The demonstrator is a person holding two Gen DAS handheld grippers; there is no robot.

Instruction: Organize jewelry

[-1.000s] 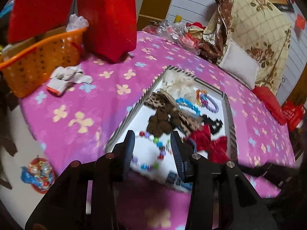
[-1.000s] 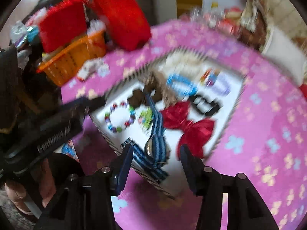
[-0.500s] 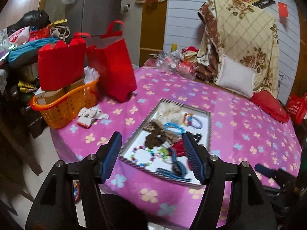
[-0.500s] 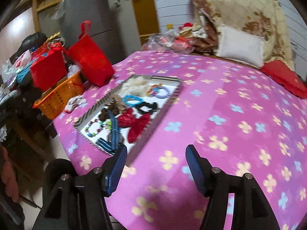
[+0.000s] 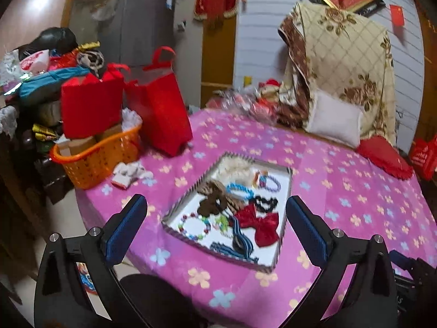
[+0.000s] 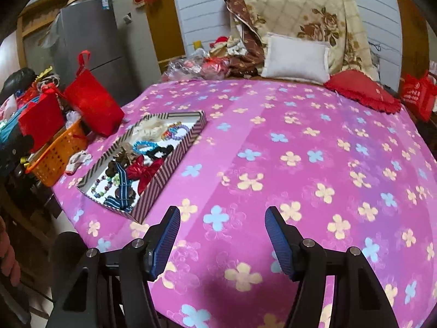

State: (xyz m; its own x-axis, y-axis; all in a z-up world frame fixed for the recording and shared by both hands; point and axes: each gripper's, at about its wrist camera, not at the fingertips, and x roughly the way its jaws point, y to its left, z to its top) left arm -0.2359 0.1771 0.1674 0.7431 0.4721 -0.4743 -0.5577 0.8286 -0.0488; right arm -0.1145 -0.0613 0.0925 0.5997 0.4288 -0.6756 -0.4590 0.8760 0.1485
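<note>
A striped shallow tray (image 5: 284, 235) lies on the pink flowered table; it also shows in the right wrist view (image 6: 174, 161). In it lie a bead bracelet (image 5: 192, 225), a red bow (image 5: 259, 222), a blue striped bow (image 5: 240, 242), brown scrunchies (image 5: 213, 201), a blue bracelet (image 5: 240, 188) and a purple bracelet (image 5: 271, 183). My left gripper (image 5: 215, 235) is open and empty, held back above the tray's near end. My right gripper (image 6: 222, 239) is open and empty, over bare tablecloth to the right of the tray.
An orange basket (image 5: 95, 158) with boxes and red bags (image 5: 161, 109) stands at the table's left edge. A white pillow (image 6: 296, 58) and a red cushion (image 6: 360, 91) lie at the back. Pink tablecloth (image 6: 314, 150) spreads to the right.
Both grippers have pulled back and up from the tray, and both have opened wider. The right one has swung right, over the tablecloth.
</note>
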